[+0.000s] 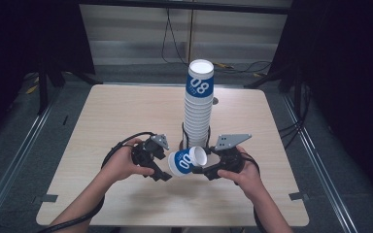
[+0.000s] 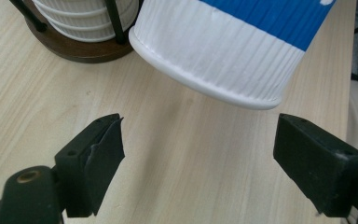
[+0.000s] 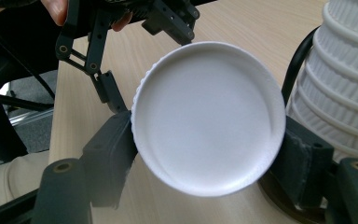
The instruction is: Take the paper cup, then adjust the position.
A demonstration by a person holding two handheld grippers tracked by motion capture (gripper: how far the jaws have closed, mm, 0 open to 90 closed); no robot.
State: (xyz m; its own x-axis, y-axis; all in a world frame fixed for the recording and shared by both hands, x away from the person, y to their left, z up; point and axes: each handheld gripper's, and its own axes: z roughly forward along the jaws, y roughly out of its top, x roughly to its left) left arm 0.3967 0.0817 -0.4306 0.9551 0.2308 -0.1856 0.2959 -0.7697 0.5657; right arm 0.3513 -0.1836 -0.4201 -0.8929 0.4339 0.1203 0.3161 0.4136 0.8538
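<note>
A white paper cup with a blue band (image 1: 187, 161) hangs on its side just above the table, in front of the stack. My right gripper (image 1: 205, 167) is shut on its base end, and the flat white bottom (image 3: 208, 135) sits between the two jaws. The cup's rolled rim (image 2: 205, 88) points toward my left gripper (image 1: 167, 167), which stands open (image 2: 200, 126) just short of the rim, touching nothing. A tall stack of the same cups (image 1: 197, 109) rises from a round wooden holder (image 2: 74, 46) with black wire posts.
The light wooden table (image 1: 126, 111) carries the stack at its middle. In the right gripper view the stack (image 3: 345, 60) stands close on the right and the left gripper (image 3: 142, 58) behind the cup. Dark floor and cables surround the table.
</note>
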